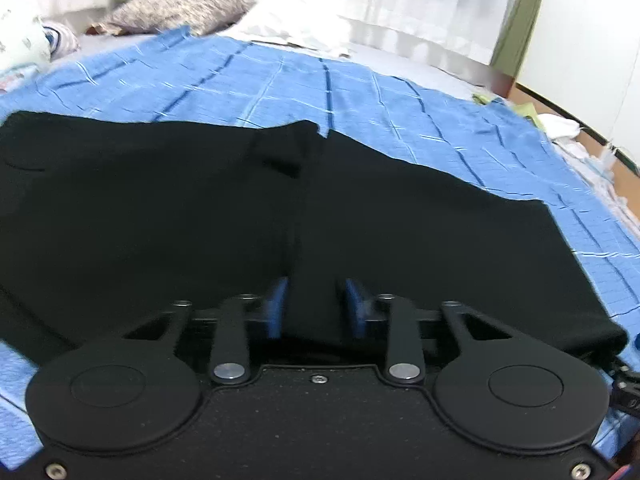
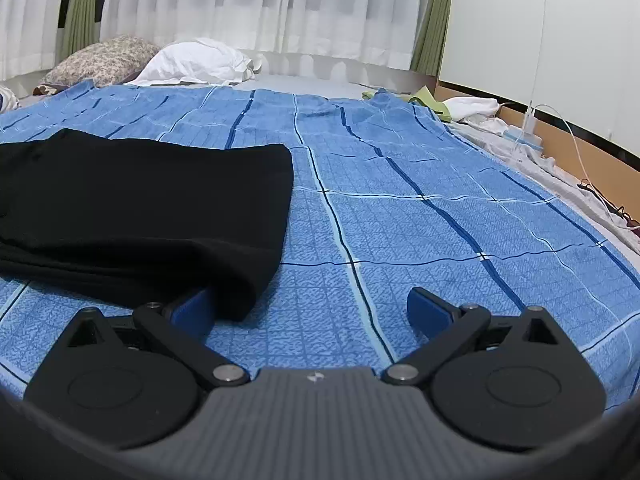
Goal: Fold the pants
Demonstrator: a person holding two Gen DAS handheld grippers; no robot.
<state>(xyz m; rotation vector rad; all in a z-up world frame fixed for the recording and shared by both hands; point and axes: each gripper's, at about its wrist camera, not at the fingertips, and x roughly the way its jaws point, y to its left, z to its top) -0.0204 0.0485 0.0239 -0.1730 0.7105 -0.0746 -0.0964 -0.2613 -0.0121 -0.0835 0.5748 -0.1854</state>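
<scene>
The black pants (image 1: 160, 208) lie spread on a bed covered by a blue blanket (image 1: 248, 80), a woven cloth with a fine pebbled texture crossed by dark and pale stripes that form a loose grid. The pants are matte and smooth, showing almost no surface detail (the fabric is too dark to read seams clearly), and a soft ridge runs up the middle of them in the left wrist view.

The left gripper (image 1: 316, 304) is clamped on the pants: its two blue pads (image 1: 277, 304) stand close together with a bunched fold of black cloth squeezed between them, right at the near edge of the garment.

The right gripper (image 2: 316, 312) has its jaws spread wide above the blanket. One blue pad (image 2: 192, 312) touches or sits just under a rounded, rolled corner of the pants, while the other hangs over bare blanket, well apart from the cloth. Nothing is held between them.

At the far end of the bed rest a floral-print pillow (image 2: 100, 60) and a crumpled white pillow (image 2: 196, 62), with sheer white curtains (image 2: 248, 0) hanging in soft vertical pleats behind.
</scene>
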